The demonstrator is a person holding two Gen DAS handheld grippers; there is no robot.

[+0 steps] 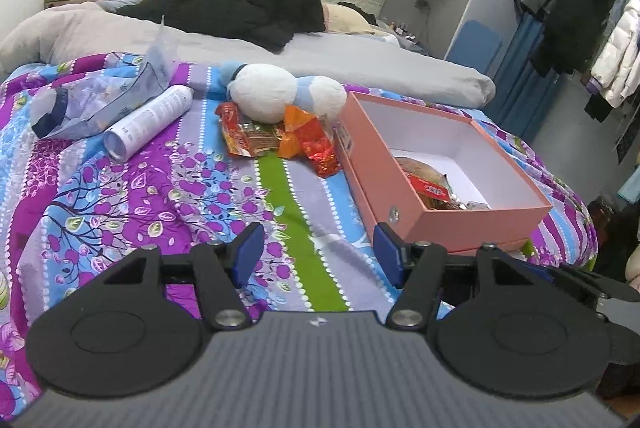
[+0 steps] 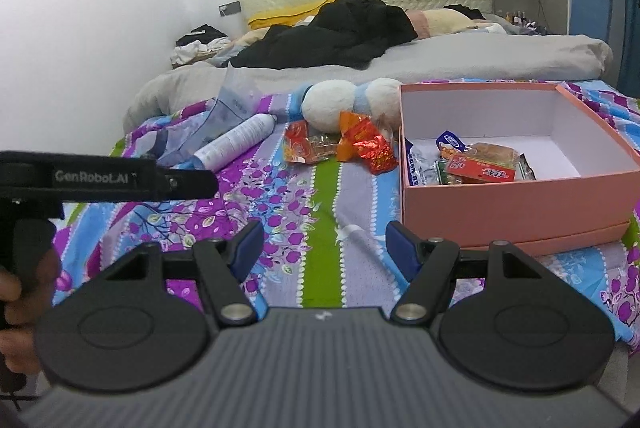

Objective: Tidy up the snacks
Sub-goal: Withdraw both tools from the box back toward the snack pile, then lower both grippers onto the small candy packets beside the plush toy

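Observation:
A pink box sits open on the flowered bedspread, with several snack packets inside at its near end. A pile of red and orange snack packets lies on the bedspread left of the box, in front of a white and blue plush toy. My left gripper is open and empty, low over the bedspread near the box's front left corner. My right gripper is open and empty, short of the box and the pile.
A white spray bottle and a clear plastic bag lie left of the pile. A grey duvet and black clothes lie farther back. The left gripper's handle shows at the left of the right wrist view.

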